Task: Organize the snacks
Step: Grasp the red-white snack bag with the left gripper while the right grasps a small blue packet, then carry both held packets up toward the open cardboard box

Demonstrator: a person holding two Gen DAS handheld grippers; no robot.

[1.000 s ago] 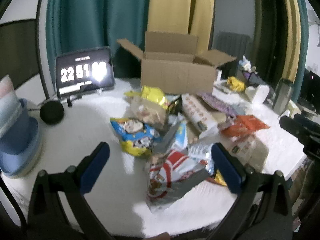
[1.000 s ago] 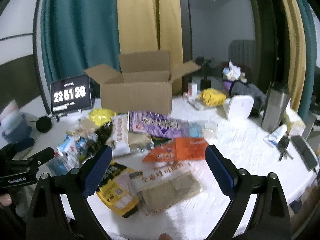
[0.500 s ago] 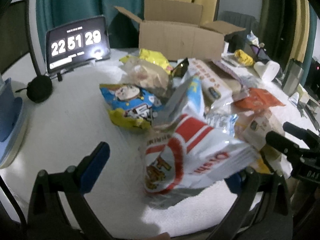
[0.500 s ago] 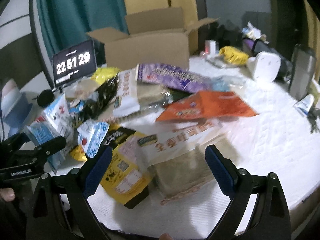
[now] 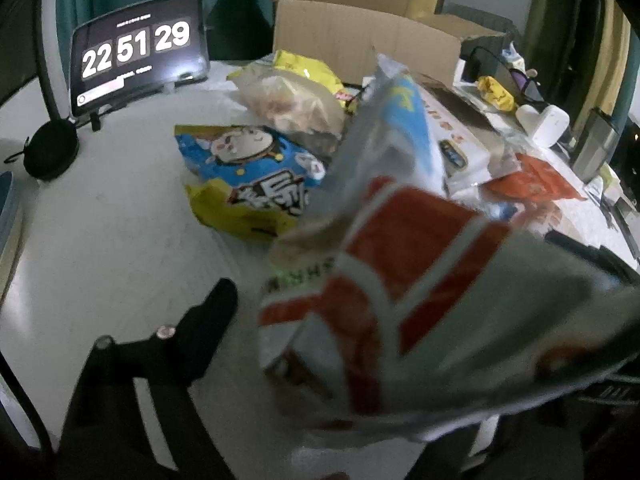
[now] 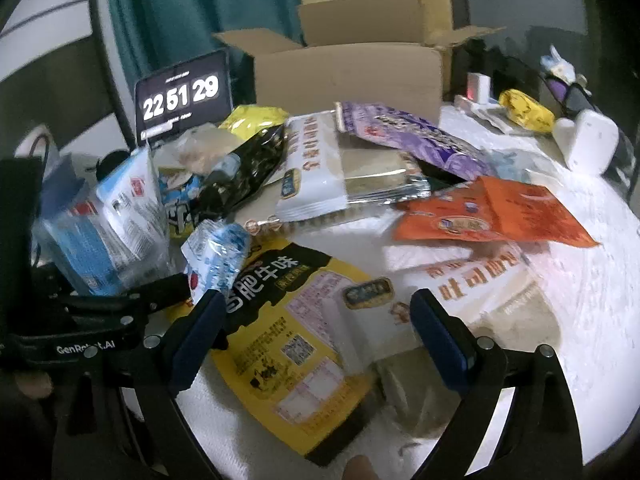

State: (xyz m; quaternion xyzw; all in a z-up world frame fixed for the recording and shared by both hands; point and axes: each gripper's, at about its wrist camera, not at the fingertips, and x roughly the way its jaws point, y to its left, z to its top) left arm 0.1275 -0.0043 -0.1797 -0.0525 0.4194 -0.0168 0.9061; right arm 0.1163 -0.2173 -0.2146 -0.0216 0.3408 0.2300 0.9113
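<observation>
A pile of snack bags lies on the white table in front of an open cardboard box. A red-and-white snack bag fills the lower right of the left wrist view. My left gripper has its jaws closing with this bag between them. Its left finger stands a little apart from the bag, and the right finger is hidden behind it. My right gripper is open, low over a yellow-and-black bag. The left gripper also shows at the left of the right wrist view.
A tablet clock stands at the back left beside a black round speaker. An orange bag, a purple bag, a white device and a metal flask lie to the right.
Both grippers have come down and closer to the snack pile. The left jaws have narrowed around the red-and-white bag, which now looms large. The right gripper now hovers over the yellow-and-black bag.
</observation>
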